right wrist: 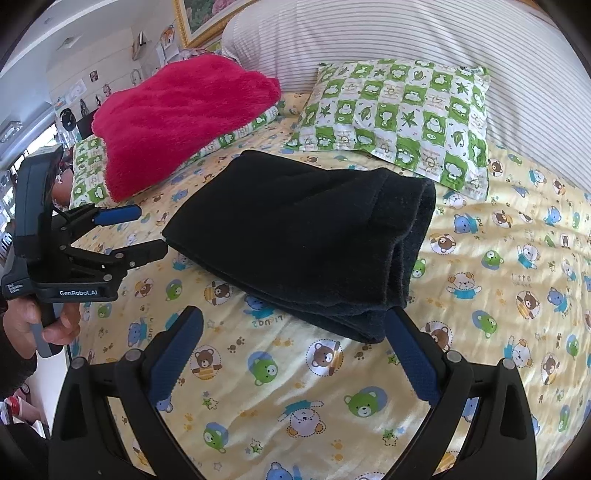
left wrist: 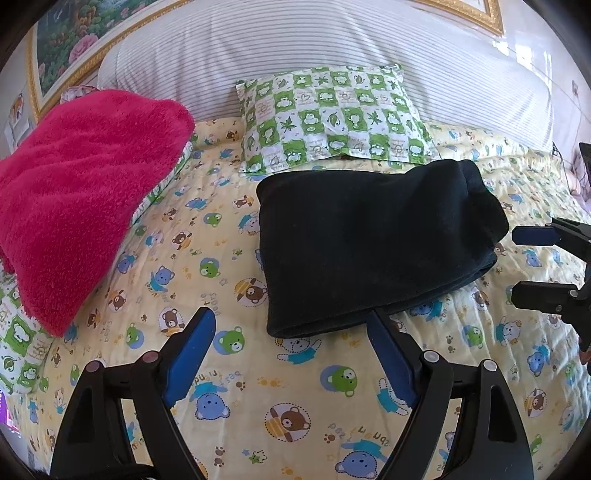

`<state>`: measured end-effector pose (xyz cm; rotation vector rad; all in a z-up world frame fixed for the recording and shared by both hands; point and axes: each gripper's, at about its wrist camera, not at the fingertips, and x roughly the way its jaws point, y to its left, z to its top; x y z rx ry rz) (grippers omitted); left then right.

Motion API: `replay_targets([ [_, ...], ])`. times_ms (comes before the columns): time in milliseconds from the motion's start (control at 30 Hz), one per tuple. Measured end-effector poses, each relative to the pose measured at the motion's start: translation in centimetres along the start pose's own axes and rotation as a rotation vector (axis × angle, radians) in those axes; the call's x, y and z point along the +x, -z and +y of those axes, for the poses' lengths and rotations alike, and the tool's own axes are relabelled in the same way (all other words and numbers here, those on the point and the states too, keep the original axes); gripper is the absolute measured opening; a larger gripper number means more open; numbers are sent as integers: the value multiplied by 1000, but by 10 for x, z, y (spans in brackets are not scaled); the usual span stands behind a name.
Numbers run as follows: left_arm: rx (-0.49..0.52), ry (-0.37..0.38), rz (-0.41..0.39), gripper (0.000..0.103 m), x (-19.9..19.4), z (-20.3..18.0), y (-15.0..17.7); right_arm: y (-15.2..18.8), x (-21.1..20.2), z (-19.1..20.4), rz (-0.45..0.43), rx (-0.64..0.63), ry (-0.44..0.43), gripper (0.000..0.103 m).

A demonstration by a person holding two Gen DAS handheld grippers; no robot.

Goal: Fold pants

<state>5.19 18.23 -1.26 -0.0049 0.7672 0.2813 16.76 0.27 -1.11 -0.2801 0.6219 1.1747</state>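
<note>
The black pants lie folded into a thick rectangle on the yellow bear-print bedsheet; they also show in the right wrist view. My left gripper is open and empty, just in front of the pants' near edge; it also shows in the right wrist view at the pants' left side. My right gripper is open and empty, its right finger beside the pants' near corner; it shows in the left wrist view at the pants' right side.
A pink fluffy blanket lies on the left of the bed. A green-and-white checked pillow sits behind the pants, against a striped white bolster. A framed painting hangs on the wall.
</note>
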Motion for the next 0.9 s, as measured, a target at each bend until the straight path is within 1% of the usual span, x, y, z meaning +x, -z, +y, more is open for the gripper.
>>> replay_targets([
  [567, 7, 11, -3, 85, -1, -2, -1, -2, -1, 1, -6, 2, -2, 99],
  [700, 6, 1, -6, 85, -2, -2, -3, -3, -1, 2, -11, 5, -4, 99],
  [900, 7, 2, 7, 85, -1, -3, -6, -3, 0, 3, -15, 11, -8, 99],
])
